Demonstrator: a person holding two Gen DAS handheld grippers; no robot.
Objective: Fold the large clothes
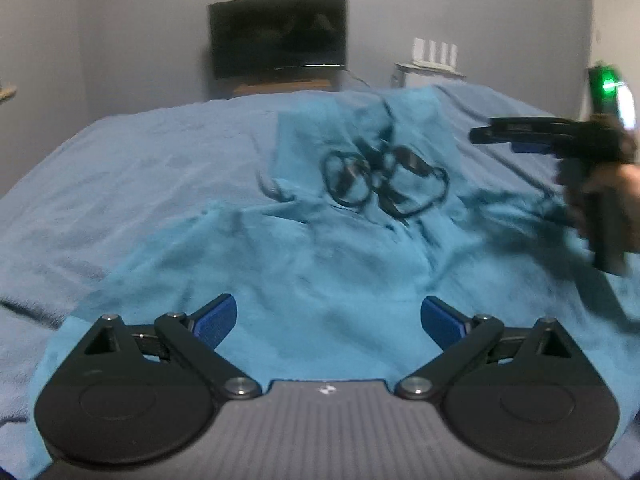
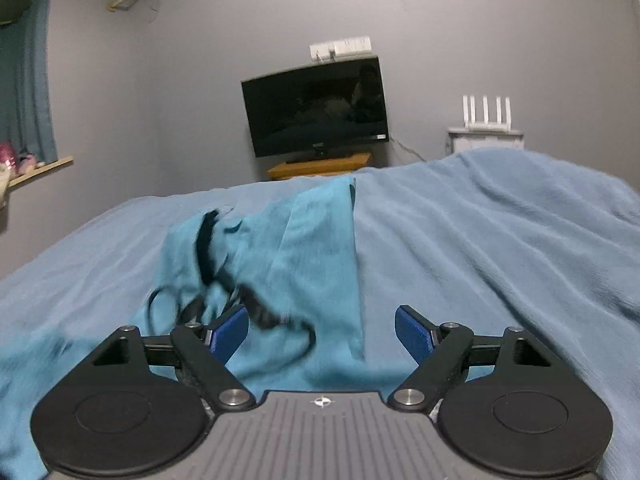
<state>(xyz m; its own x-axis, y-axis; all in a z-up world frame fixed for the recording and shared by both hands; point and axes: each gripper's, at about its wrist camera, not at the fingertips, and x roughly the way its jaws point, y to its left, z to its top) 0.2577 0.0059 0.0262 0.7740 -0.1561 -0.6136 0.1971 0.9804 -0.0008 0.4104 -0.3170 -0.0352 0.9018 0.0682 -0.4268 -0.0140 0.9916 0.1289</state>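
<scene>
Garment: we see a teal top (image 1: 320,264) with a black printed design (image 1: 380,176) spread on the bed (image 1: 140,168), rumpled, its near hem under the left tongs.
Left tongs (image 1: 329,320): spread wide over the teal cloth, blue pads (image 1: 214,320) holding nothing.
Right tongs (image 2: 322,330): also spread wide, nothing between the pads (image 2: 414,334); they sit above the garment's right edge, where teal meets the paler blue blanket.
Left view only: we see the right tongs (image 1: 486,136) from the side at far right, held off the cloth, a hand (image 1: 616,208) on the grip and a green light (image 1: 608,86) glowing on the body.
Right view only: a curtain (image 2: 28,76) and a shelf (image 2: 40,168) with pink items on the left wall.
Both views: a dark TV (image 2: 316,108) on a wooden stand, and a white router (image 2: 486,114) with four antennas to its right.
Writing: none we can read; the print is blurred.
</scene>
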